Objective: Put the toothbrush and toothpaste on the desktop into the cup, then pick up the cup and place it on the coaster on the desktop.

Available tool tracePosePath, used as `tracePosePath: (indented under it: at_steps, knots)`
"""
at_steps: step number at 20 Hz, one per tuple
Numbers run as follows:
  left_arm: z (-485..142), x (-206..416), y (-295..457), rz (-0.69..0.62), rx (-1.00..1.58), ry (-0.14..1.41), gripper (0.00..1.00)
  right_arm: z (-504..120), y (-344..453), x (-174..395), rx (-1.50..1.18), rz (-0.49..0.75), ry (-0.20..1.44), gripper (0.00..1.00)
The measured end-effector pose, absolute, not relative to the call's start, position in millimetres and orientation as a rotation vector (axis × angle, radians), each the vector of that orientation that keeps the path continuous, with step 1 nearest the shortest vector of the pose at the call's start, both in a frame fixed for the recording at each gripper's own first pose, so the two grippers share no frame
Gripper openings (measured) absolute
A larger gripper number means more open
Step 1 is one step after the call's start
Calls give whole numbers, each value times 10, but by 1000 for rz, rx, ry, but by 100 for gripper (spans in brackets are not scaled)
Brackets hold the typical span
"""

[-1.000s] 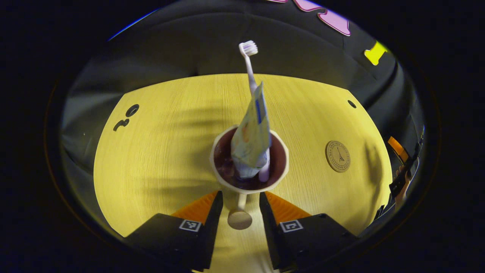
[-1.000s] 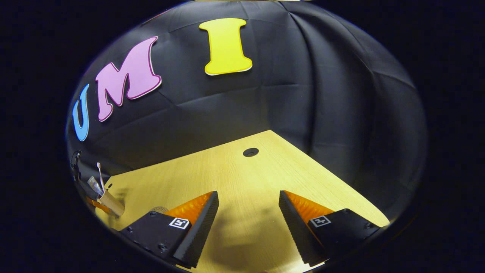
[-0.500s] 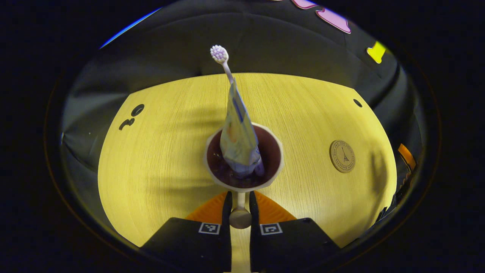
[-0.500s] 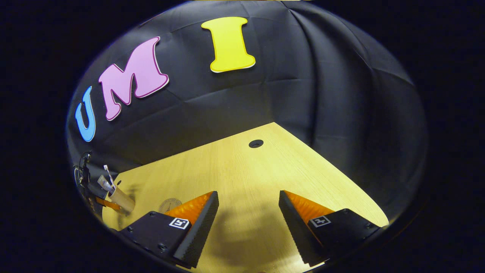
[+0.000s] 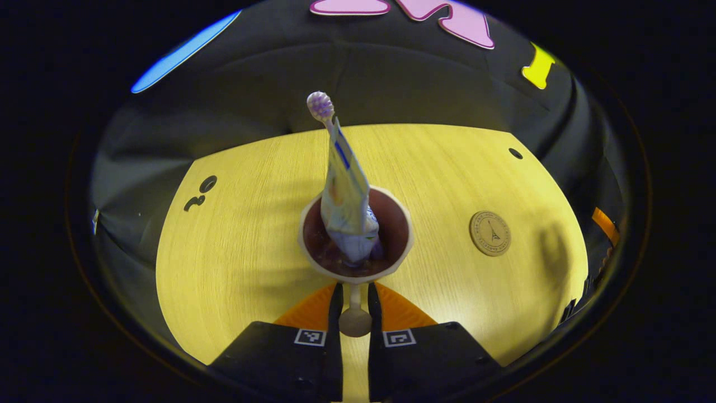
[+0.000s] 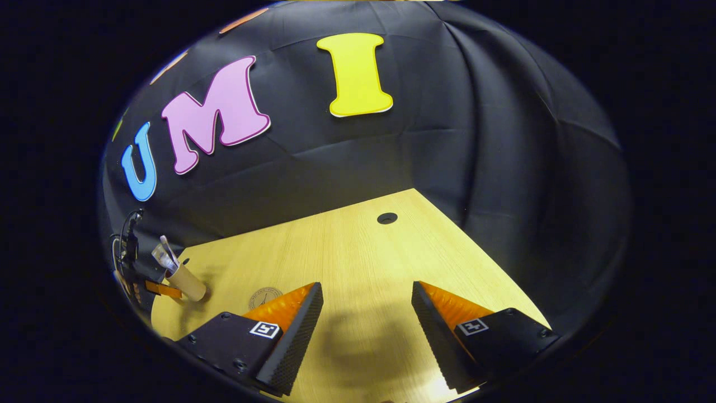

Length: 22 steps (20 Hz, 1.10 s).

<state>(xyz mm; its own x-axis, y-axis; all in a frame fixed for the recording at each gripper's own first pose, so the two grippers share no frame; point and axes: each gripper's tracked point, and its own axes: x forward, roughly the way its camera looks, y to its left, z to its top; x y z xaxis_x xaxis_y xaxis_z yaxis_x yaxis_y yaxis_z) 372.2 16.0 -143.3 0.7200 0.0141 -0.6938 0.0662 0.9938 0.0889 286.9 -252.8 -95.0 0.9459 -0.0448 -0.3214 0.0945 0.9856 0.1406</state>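
A beige cup (image 5: 311, 258) with a dark inside stands upright in the middle of the left gripper view. It holds the toothpaste tube (image 5: 345, 196) and the toothbrush (image 5: 320, 105), whose head sticks up above the tube. My left gripper (image 5: 353, 302) is shut on the cup's handle (image 5: 354, 320), both fingers pressing its stem. The round brown coaster (image 5: 490, 233) lies on the desktop to the right of the cup. In the right gripper view my right gripper (image 6: 366, 288) hangs open over bare wood, with the coaster (image 6: 264, 296) just left of it and the held cup (image 6: 185, 282) farther left.
The light wooden desktop (image 5: 235, 240) has a round cable hole (image 5: 515, 153) at the far right and cutouts (image 5: 200, 193) at the far left. Black cloth walls close in the far edges. The same cable hole (image 6: 386, 218) lies beyond the right gripper.
My left gripper went from open around the handle to shut on it. Cup and gripper then shifted together, the coaster drawing a little nearer. The right gripper stayed open and turned slightly.
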Motion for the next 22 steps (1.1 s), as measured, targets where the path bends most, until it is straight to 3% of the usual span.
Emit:
tracePosePath:
  at_steps: [10,18,22]
  knots:
    - [-1242,3802,-938,-214,143,732,22,-839,-2623,2635,159,-72,314,98]
    - [-1547,3976,-1730,-372,254,789,23,-807,-2703,2513,188,-100,302,98]
    - [-1730,4069,-1832,-376,295,833,22,-810,-2733,2506,197,-114,301,98]
